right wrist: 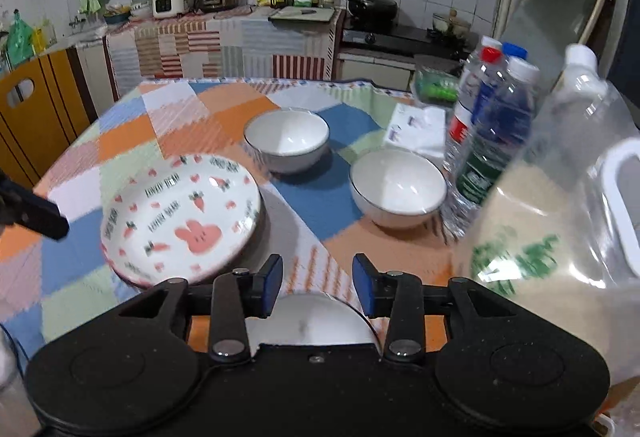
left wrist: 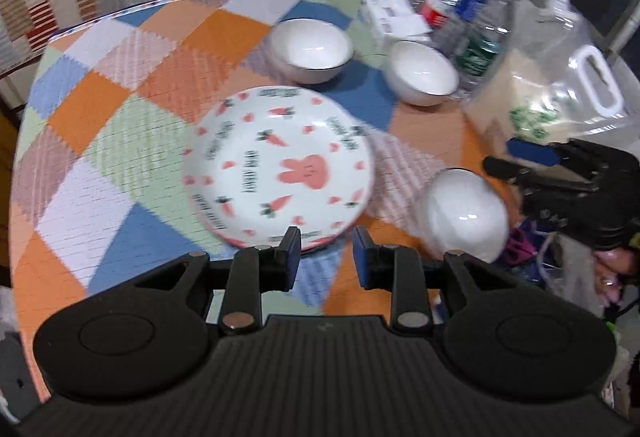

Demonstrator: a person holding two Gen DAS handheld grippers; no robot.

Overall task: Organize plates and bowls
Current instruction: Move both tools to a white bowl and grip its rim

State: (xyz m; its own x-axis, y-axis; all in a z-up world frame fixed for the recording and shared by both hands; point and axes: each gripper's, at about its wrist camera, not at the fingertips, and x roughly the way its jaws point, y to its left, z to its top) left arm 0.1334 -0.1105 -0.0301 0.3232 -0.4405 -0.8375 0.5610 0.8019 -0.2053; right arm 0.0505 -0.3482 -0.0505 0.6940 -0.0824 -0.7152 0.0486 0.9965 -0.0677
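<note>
Right under my right gripper (right wrist: 317,285) sits a white bowl (right wrist: 310,319), its rim showing between the parted fingers, which close on nothing. From the left wrist view I see that same bowl (left wrist: 466,215) at the near right of the table, just below the right gripper (left wrist: 520,161). My left gripper (left wrist: 326,257) hangs with its jaws apart too, empty, its blue pads just short of the near rim of the rabbit plate.

Going by size: the checked tablecloth (left wrist: 120,109) covers the whole round table in orange, blue, green and lilac squares. On the far right stands a big clear jug (left wrist: 560,85) with a white handle and pale grains inside; I see it looming close in the right wrist view (right wrist: 560,217). Beside it, farther back, is a cluster of water bottles (left wrist: 472,21).

The rabbit plate (left wrist: 280,169), white with carrots and a pink bunny, lies near the middle of the table; in the right wrist view it (right wrist: 182,217) lies to the left. Beyond it stand two more white bowls, upright and apart from each other: the far bowl (left wrist: 311,49) and the right bowl (left wrist: 422,73), the latter just beside the bottles
</note>
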